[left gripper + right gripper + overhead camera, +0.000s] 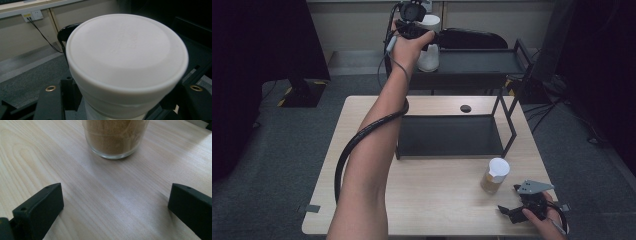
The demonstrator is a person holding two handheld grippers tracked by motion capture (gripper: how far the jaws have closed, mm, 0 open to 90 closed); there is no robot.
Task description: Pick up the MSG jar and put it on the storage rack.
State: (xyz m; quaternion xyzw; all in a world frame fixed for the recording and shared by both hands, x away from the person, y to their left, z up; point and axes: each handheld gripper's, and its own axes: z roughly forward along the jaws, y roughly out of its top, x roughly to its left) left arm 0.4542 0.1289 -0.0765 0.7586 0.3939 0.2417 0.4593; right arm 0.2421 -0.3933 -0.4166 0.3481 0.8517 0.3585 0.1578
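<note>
Sitting on grey carpet, the pale wooden counter (432, 200) carried a black metal shelf rack (449, 136). Left hand-held gripper (414, 31) was clamped around a white lidded plastic tub (430, 50) over the far black cart (477, 62), its bottom hidden. Right hand-held gripper (115, 205) gaped wide, empty, near a white-lidded glass jar of brown powder (495, 175).

- Two jars: one white jar (430, 50) with a white lid (126, 48), out at the far shelf; one glass jar (494, 176) of brown powder with a white lid, on the table.
- Two grippers: the left gripper (413, 31) and the right gripper (518, 206).
- One wooden table (362, 150).
- Two black shelves: one shelf (449, 136) on the table, one far shelf (477, 62) behind it.
- One wall socket (32, 16).
</note>
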